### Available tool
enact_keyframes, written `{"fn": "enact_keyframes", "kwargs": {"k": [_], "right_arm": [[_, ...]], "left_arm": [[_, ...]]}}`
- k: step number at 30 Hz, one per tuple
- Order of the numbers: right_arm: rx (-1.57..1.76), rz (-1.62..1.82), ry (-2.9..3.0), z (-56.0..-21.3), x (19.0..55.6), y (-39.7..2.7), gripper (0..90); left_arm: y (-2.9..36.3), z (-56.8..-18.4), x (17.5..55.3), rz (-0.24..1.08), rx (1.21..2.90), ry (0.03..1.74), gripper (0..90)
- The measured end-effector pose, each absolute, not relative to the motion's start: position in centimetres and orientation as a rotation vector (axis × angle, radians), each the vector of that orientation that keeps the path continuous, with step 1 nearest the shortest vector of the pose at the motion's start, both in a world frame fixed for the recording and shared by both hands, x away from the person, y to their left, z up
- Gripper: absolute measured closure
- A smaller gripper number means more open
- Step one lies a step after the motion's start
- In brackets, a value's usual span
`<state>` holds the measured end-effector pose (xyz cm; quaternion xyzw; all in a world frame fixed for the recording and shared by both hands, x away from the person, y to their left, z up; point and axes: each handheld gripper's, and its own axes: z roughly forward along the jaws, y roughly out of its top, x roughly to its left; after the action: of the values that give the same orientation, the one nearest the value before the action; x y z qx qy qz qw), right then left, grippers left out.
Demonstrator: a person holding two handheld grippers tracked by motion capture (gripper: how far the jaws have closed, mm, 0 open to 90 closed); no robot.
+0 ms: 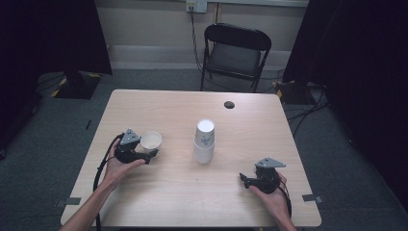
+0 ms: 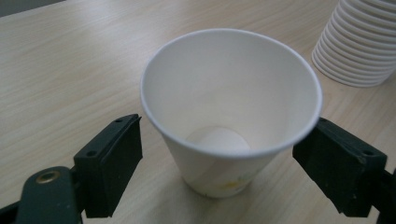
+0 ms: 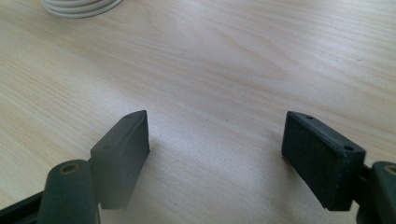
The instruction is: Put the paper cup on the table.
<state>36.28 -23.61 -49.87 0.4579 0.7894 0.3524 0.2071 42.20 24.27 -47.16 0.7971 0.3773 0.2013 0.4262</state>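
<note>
A single white paper cup (image 1: 151,141) stands upright on the wooden table (image 1: 173,197), left of centre. My left gripper (image 1: 150,150) reaches around it from the near side; in the left gripper view the cup (image 2: 229,116) sits between the spread jaws of the left gripper (image 2: 226,128), and the left pad stands clear of its wall. An upside-down stack of white paper cups (image 1: 204,142) stands mid-table, its ribbed rims (image 2: 359,42) at the upper right. My right gripper (image 1: 244,179) rests low at the near right, open over bare wood (image 3: 217,121) with nothing between its jaws.
The edge of the cup stack (image 3: 79,5) shows at the top left of the right gripper view. A dark round hole (image 1: 229,104) marks the table's far side. A black folding chair (image 1: 235,50) stands beyond the table, with cables on the floor around it.
</note>
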Motion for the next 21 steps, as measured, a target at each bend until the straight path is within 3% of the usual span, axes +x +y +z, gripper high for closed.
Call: {"fn": "enact_keyframes", "kwargs": {"k": [7,21], "right_arm": [[1.275,0.981,2.198,-49.9,36.3,-23.6,22.8],[1.275,0.981,2.198,-49.9,36.3,-23.6,22.9]], "left_arm": [[25.9,-46.7,40.6,0.464,2.012,0.981,15.9],[28.0,-47.8,34.8,0.542,2.108,1.128,15.9]]}}
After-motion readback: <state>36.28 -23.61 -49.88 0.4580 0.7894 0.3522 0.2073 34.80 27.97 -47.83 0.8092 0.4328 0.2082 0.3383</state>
